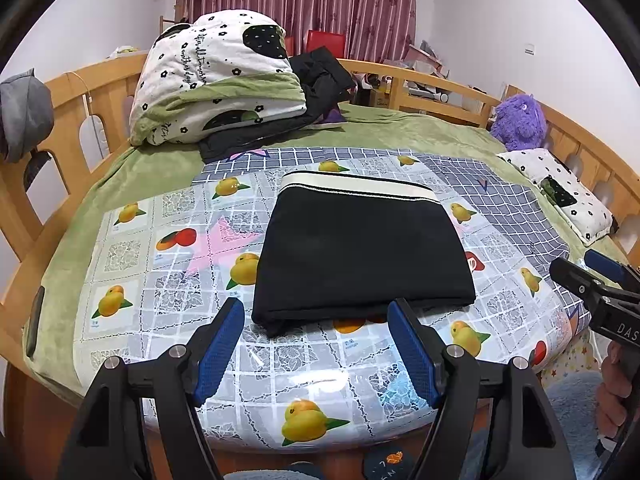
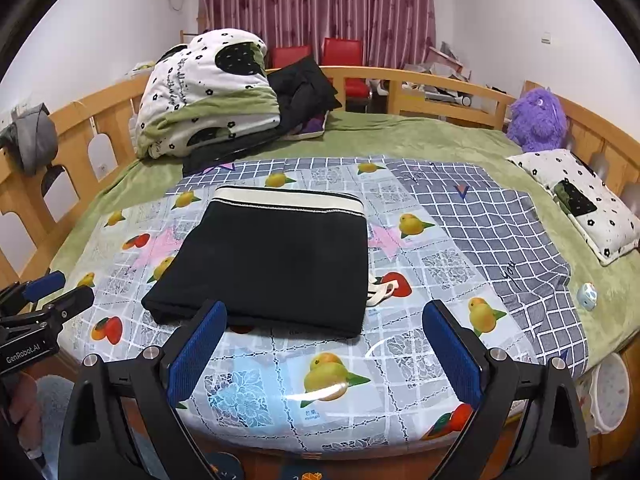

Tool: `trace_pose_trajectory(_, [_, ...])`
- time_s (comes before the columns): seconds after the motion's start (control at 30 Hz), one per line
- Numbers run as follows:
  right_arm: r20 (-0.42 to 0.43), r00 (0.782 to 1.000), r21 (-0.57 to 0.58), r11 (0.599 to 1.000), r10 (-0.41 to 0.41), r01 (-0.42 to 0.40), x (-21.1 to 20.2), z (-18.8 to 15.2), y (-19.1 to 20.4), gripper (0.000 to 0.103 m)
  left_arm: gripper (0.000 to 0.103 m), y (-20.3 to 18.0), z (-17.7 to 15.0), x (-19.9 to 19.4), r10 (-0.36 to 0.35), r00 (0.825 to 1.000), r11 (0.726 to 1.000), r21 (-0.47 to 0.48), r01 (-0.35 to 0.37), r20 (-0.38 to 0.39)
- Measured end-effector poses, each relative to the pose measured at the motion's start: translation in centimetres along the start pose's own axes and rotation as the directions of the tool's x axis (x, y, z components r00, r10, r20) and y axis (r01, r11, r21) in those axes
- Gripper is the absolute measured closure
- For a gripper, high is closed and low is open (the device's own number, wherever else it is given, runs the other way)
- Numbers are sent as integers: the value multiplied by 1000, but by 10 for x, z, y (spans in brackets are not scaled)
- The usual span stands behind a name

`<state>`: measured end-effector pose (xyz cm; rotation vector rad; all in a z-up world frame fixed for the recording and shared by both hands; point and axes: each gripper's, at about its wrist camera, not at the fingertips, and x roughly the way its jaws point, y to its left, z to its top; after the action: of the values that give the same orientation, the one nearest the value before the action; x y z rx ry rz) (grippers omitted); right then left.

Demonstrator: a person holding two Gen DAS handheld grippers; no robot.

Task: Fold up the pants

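Observation:
The black pants (image 1: 360, 252) (image 2: 272, 264) lie folded into a flat rectangle on the fruit-print cover (image 1: 180, 264) (image 2: 420, 280). Their white waistband (image 1: 356, 186) (image 2: 288, 198) is at the far edge. A white drawstring (image 2: 380, 292) pokes out from the right side. My left gripper (image 1: 316, 307) (image 2: 52, 292) is open just in front of the near folded edge, with nothing between its blue pads (image 1: 218, 352). My right gripper (image 2: 325, 308) (image 1: 584, 272) is open wider at the same edge, toward the right corner. Its pads (image 2: 452, 354) are bare too.
A folded quilt (image 1: 216, 76) and dark clothes (image 1: 320, 76) are piled at the back left. A purple plush toy (image 2: 538, 118) and a pillow (image 2: 580, 200) lie at the right. A wooden rail (image 2: 420, 80) rings the bed. A small white object (image 2: 587, 295) sits on the checked sheet.

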<state>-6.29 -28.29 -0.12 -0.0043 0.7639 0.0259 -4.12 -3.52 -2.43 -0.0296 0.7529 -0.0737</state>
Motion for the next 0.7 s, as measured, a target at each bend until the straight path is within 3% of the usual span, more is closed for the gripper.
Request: trace_pose_trajectory(0.7, [-1, 1000, 19, 1000, 2, -2, -4, -1, 0, 6, 30, -3, -1, -1, 6, 1000, 1000, 10, -6, -2])
